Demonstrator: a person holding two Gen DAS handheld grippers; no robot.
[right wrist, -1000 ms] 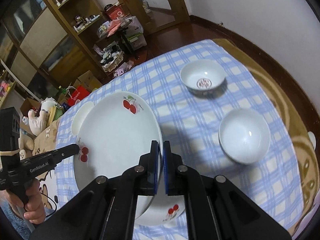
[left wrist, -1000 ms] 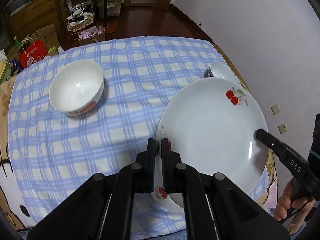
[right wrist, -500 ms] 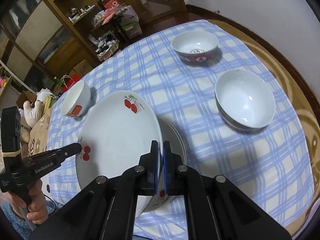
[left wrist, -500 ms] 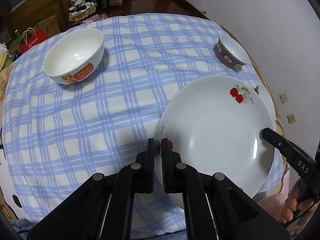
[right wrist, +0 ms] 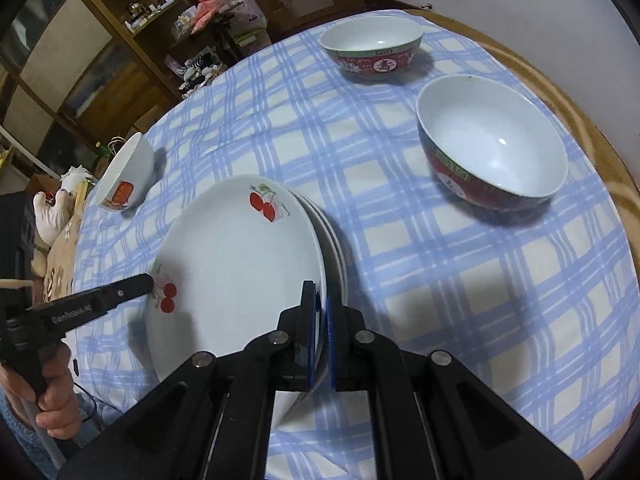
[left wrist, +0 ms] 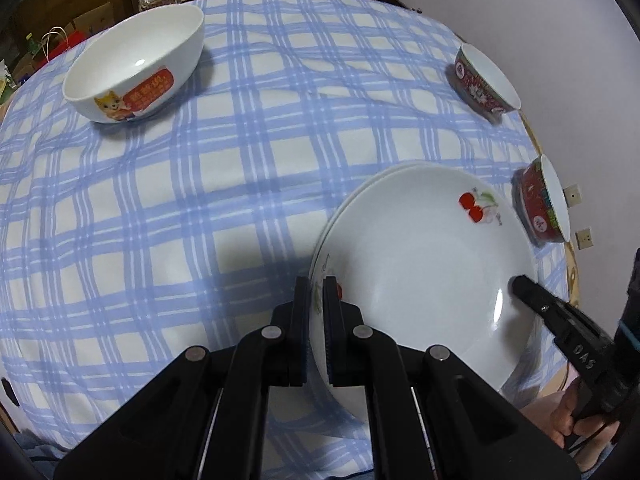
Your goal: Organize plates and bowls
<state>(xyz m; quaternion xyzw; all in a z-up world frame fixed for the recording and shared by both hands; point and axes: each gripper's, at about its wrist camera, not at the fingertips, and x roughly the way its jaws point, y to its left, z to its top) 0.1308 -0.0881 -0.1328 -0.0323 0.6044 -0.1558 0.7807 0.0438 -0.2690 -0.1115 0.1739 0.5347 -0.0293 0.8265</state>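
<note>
A white plate with red cherries [left wrist: 424,264] [right wrist: 236,264] is held at two opposite edges. My left gripper [left wrist: 316,286] is shut on its left rim, and in the right wrist view its finger [right wrist: 140,285] lies by the cherry print. My right gripper [right wrist: 320,300] is shut on the right rim, its finger [left wrist: 524,286] resting on the plate's inside. Just beneath sits a stack of like plates [right wrist: 338,236] [left wrist: 362,192] on the blue checked tablecloth [left wrist: 200,208]. I cannot tell whether the held plate touches the stack.
A white bowl with a cat sticker [left wrist: 136,64] [right wrist: 126,176] stands far left. Two red-patterned bowls [right wrist: 492,152] [right wrist: 372,46] stand to the right, near the table's wooden edge [right wrist: 592,120]. Shelves [right wrist: 120,40] and clutter lie beyond. A hand [right wrist: 48,396] grips the left handle.
Both grippers have come down together with the cherry plate, which now sits low over the stack. The table and bowls look nearer. Both stay shut.
</note>
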